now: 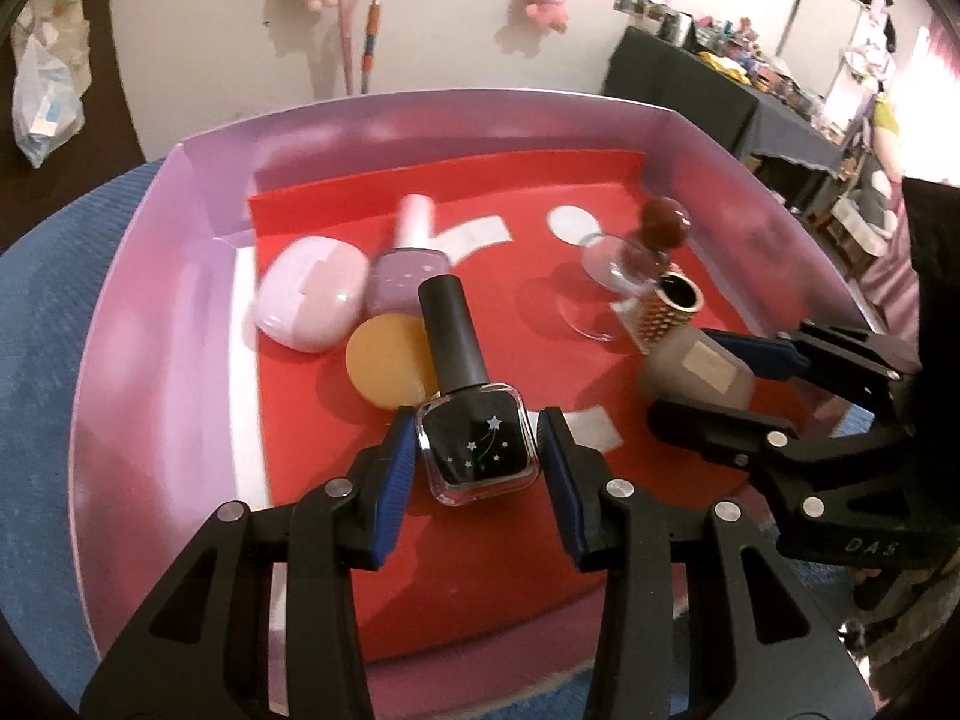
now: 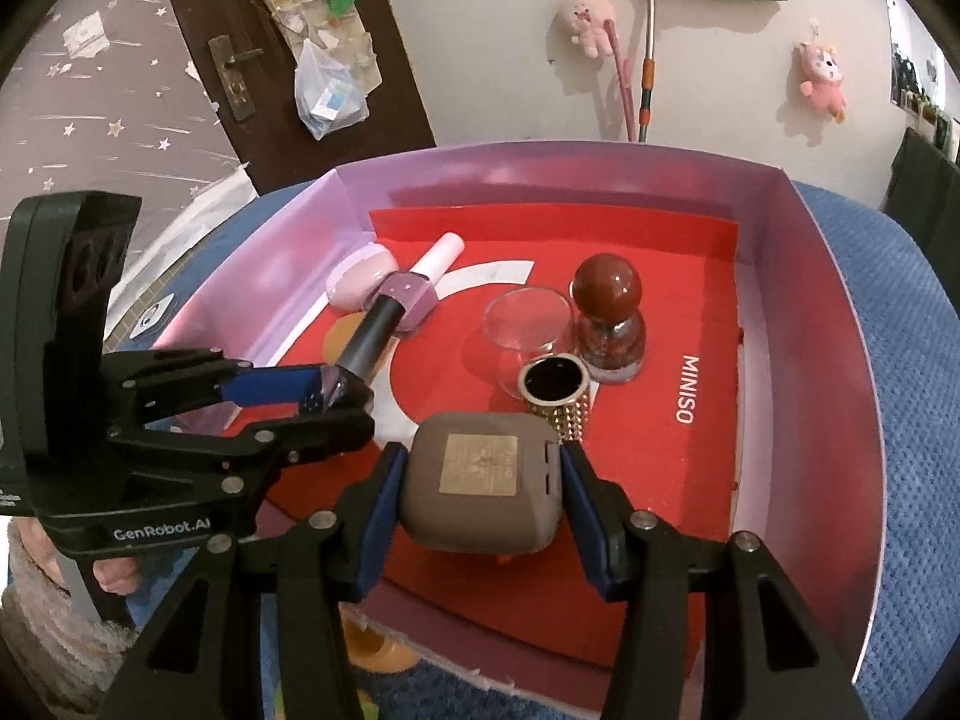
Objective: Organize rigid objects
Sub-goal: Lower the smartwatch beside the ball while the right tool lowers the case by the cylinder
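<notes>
A pink box (image 1: 138, 312) with a red liner holds the objects. My left gripper (image 1: 480, 450) is shut on a black nail polish bottle (image 1: 474, 414), held over the box's near part; it also shows in the right wrist view (image 2: 366, 342). My right gripper (image 2: 480, 480) is shut on a taupe rounded case (image 2: 483, 483) with a gold label, also in the left wrist view (image 1: 696, 369). A lilac nail polish bottle (image 1: 408, 264), a pink oval case (image 1: 309, 294) and an orange disc (image 1: 387, 369) lie at the box's left.
A clear glass (image 2: 528, 324), a gold studded tube (image 2: 555, 393) and a bottle with a red ball cap (image 2: 607, 318) stand mid-box. The box wall (image 2: 840, 360) rises all round. Blue fabric (image 2: 912, 360) lies under it. Plush toys hang on the wall behind.
</notes>
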`<state>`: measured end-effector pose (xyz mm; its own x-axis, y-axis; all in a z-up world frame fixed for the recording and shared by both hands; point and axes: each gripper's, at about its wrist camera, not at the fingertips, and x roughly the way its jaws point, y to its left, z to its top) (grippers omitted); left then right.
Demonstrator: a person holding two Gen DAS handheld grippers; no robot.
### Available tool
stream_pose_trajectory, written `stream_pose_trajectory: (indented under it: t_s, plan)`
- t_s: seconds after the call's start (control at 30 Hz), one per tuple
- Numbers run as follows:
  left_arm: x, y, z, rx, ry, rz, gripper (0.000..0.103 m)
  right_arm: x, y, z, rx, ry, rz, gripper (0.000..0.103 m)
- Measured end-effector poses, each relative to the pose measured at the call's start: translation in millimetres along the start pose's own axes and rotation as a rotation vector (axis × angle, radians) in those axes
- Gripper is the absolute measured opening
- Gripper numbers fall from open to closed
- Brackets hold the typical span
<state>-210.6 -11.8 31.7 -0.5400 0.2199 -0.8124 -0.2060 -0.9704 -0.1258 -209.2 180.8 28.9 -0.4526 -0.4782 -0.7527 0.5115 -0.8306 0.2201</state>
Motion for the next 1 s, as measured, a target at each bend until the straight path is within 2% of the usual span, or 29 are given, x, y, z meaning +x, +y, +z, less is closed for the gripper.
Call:
stream_pose_trajectory:
  t_s: [0.4,0.53,0.8,0.9,1.0]
  plan:
    - [3,15,5,-0.034,-0.029,0.067,0.038,14,1,8,-0.021,-0.025,-0.071,0.054]
    - [2,14,5,-0.039,-0.025,0.069,0.038,17,-1,11,-0.008,-0.03,-0.08,0.054]
    - [0,5,-1,-0.015,0.002,-0.041,0.038,20,-3,13,-0.004,-0.027,-0.088,0.054]
    - [4,2,-2,0.001,0.028,-0.111,0.038,21,-3,13,-0.003,-0.027,-0.091,0.054]
    - [4,-2,-1,0.023,0.024,-0.092,0.038,21,-4,13,0.0,-0.028,-0.089,0.054]
